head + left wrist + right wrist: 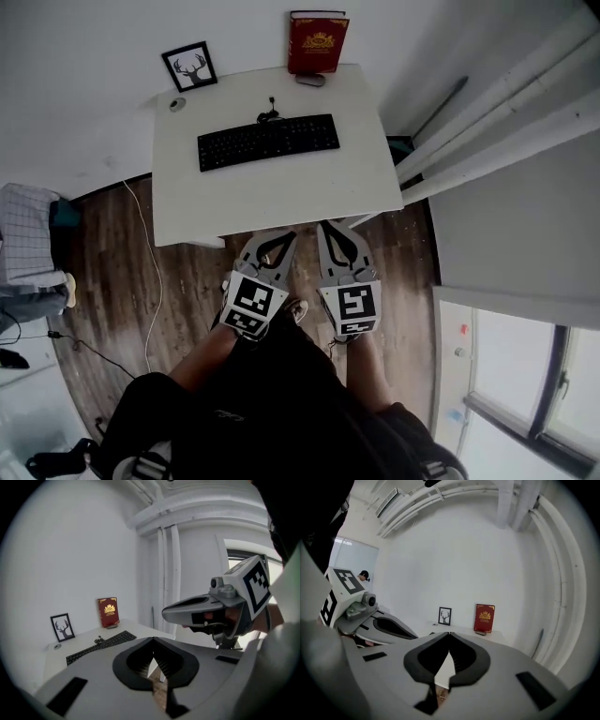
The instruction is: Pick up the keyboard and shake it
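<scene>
A black keyboard [268, 142] lies flat on the white table [272, 192], its cable running off the far edge; it also shows in the left gripper view as the keyboard [101, 646]. Both grippers hover side by side just short of the table's near edge, over the wooden floor. My left gripper [287, 233] is shut and empty. My right gripper [328, 226] is shut and empty too. In the left gripper view the left gripper [153, 639] has its jaw tips touching. In the right gripper view the right gripper [449, 633] has its tips together as well.
A red book [317, 42] stands at the table's far edge beside a framed deer picture [189, 67]. A small round object [177, 104] lies at the far left corner. White pipes [506, 112] run along the right. A white cable [150, 272] trails on the floor left of the table.
</scene>
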Demonstrator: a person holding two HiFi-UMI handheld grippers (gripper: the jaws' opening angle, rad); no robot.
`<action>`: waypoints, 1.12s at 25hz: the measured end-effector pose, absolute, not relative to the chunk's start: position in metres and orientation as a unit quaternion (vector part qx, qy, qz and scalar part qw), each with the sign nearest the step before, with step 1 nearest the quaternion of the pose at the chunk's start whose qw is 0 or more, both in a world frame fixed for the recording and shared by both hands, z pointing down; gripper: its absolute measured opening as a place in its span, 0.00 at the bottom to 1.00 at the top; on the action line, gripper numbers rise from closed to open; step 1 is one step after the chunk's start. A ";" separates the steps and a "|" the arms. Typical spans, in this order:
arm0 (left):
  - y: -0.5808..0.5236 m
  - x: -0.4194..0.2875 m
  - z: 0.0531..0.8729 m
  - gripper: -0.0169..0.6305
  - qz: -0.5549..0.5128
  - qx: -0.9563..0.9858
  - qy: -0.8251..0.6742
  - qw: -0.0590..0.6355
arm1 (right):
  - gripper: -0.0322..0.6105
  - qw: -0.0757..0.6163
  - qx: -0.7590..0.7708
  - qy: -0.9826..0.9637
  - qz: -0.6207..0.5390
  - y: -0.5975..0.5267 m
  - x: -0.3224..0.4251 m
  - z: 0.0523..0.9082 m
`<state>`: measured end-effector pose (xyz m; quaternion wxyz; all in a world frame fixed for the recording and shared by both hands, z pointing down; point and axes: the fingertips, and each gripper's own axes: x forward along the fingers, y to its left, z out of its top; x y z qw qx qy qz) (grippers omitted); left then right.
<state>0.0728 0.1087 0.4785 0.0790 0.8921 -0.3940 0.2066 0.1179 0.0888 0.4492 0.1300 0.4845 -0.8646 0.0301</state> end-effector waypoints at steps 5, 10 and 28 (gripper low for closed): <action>0.072 0.057 0.515 0.03 0.242 0.885 -0.385 0.101 | 0.08 0.182 0.478 -0.858 0.051 0.059 0.120 0.480; 0.018 0.065 0.517 0.03 0.248 0.900 -0.344 0.100 | 0.08 0.277 0.418 -0.860 0.096 0.028 0.118 0.505; -0.059 0.021 0.541 0.03 0.230 0.917 -0.272 0.179 | 0.08 0.458 0.194 -0.862 0.099 -0.065 0.046 0.559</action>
